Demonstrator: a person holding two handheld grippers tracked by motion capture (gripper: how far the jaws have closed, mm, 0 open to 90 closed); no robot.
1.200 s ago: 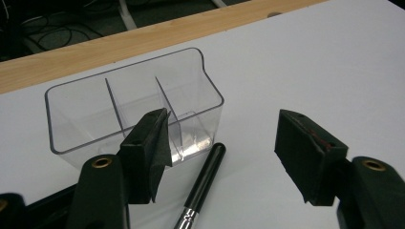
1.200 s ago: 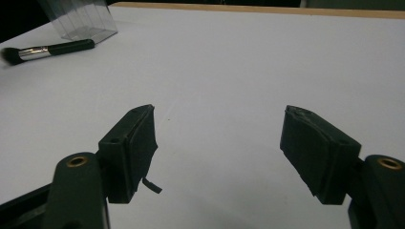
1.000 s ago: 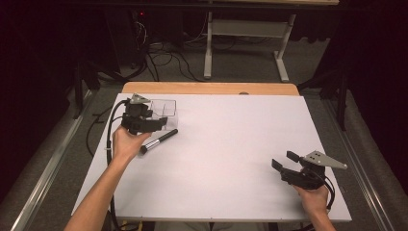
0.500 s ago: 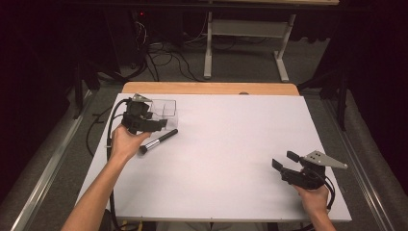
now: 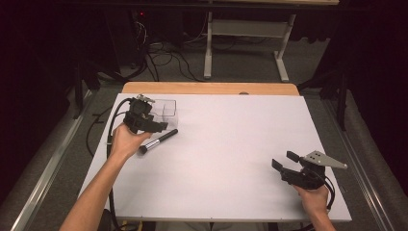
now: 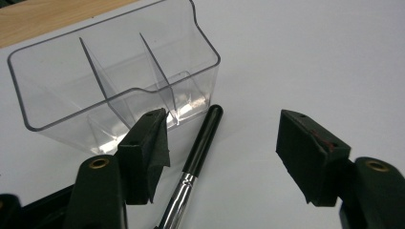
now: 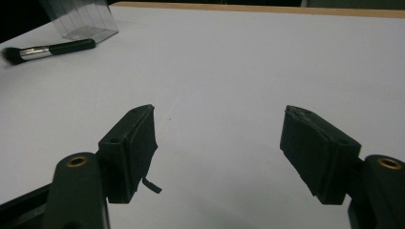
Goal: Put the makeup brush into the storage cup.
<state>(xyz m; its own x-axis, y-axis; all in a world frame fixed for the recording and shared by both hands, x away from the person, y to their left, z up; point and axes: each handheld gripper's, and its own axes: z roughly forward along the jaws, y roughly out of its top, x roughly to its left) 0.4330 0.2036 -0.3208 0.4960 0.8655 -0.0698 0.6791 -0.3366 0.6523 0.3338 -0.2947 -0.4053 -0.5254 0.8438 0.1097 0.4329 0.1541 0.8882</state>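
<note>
Left gripper (image 6: pixel 219 148) fingers apart over brush (image 6: pixel 200 143), right gripper (image 7: pixel 224 152) also apart; I risk knocking the clear organizer (image 6: pixel 95 81) off the table's far-left corner.

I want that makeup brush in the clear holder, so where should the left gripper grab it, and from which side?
Probably the black handle of the brush, coming from above with the open left gripper astride it. It lies flat on the table, its handle tip near the clear holder, so gripping mid-handle avoids that wall and the slick metal collar.
</note>
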